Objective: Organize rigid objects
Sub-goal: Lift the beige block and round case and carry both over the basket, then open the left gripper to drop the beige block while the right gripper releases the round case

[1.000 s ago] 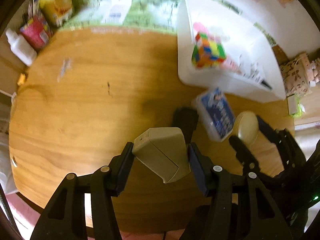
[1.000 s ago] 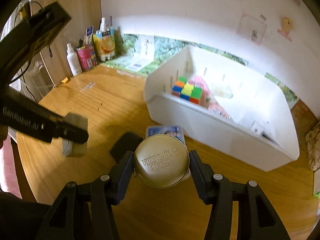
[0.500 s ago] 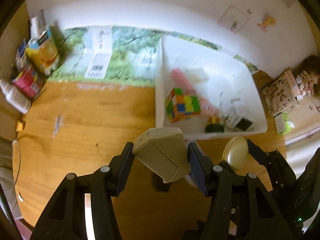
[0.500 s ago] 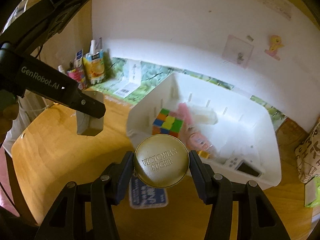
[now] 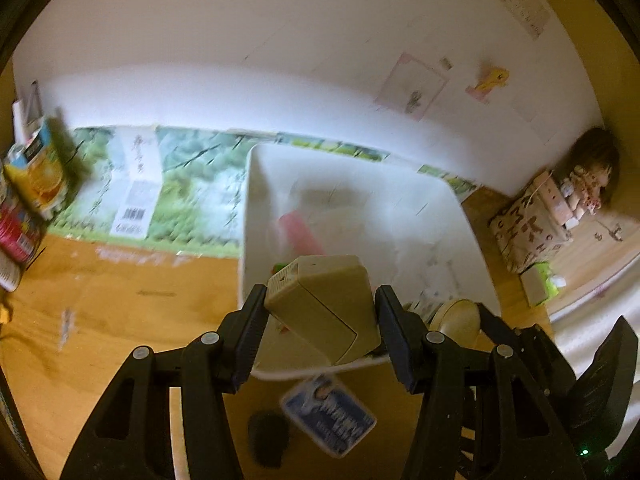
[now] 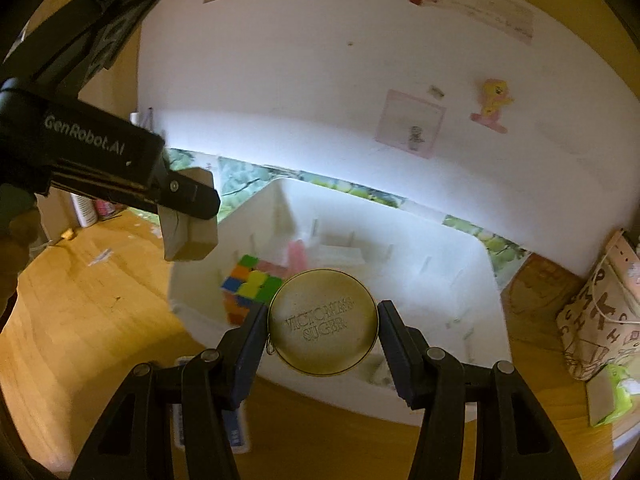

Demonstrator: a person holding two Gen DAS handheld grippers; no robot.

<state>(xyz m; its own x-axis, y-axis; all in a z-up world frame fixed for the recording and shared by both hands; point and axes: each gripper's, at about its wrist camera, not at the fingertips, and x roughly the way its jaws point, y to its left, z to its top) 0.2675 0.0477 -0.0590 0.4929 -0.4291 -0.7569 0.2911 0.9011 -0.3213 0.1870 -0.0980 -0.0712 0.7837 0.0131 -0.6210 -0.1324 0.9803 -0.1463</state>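
While the left tongs [image 5: 320,320] clamp a beige block [image 5: 324,304] and the right tongs [image 6: 322,330] grip a gold tin [image 6: 322,322] above the white bin [image 6: 400,396], both releasing together could make them collide or hit the cube [image 6: 250,288].

One beige box [image 5: 324,304] sits between the left tongs, one round tin [image 6: 322,322] between the right. Beyond them: one white bin [image 6: 400,276], one colour cube [image 6: 250,288]. Below them lies one blue packet [image 5: 330,414].
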